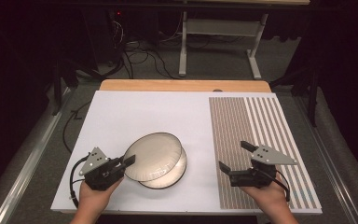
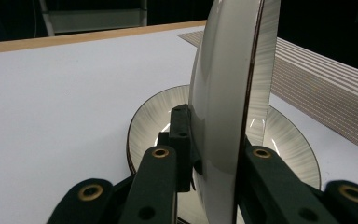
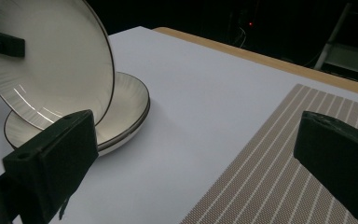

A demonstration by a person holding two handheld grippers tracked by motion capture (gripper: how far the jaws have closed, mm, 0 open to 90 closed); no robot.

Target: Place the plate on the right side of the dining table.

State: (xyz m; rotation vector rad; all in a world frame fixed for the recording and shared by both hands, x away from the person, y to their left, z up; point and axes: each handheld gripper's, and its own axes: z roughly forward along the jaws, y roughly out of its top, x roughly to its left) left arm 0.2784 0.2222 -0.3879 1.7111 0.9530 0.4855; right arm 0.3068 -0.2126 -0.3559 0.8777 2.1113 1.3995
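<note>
- Nearest the person, the left gripper (image 1: 127, 163) sat at the front left of the table, held in the left hand (image 1: 93, 195), its black jaws pinching the rim of a round white ceramic plate with a thin dark edge (image 1: 153, 156).
- In the left gripper view that held plate (image 2: 226, 93) stood on edge between the two jaws, one pad against its glossy inner face and the other against its ribbed underside.
- The right gripper (image 1: 237, 157) was at the front right, held in the right hand (image 1: 271, 198) over the placemat, its jaws spread wide with nothing between them; they had just been opening.
- In the right gripper view the two black pads (image 3: 58, 158) stood far apart, with bare table and mat between them.
- Just beyond the left gripper, the held plate was tilted up, its lower edge close over a second, matching white plate (image 1: 173, 175) that lay flat on the table; whether the two touched could not be told.
- The white rectangular table top (image 1: 135, 112) carried both plates on its left half.
- A beige woven placemat with pale stripes (image 1: 251, 121) covered the right part of the table, well apart from the plates.
- Farther back ran the table's light wooden edge (image 1: 182, 85).
</note>
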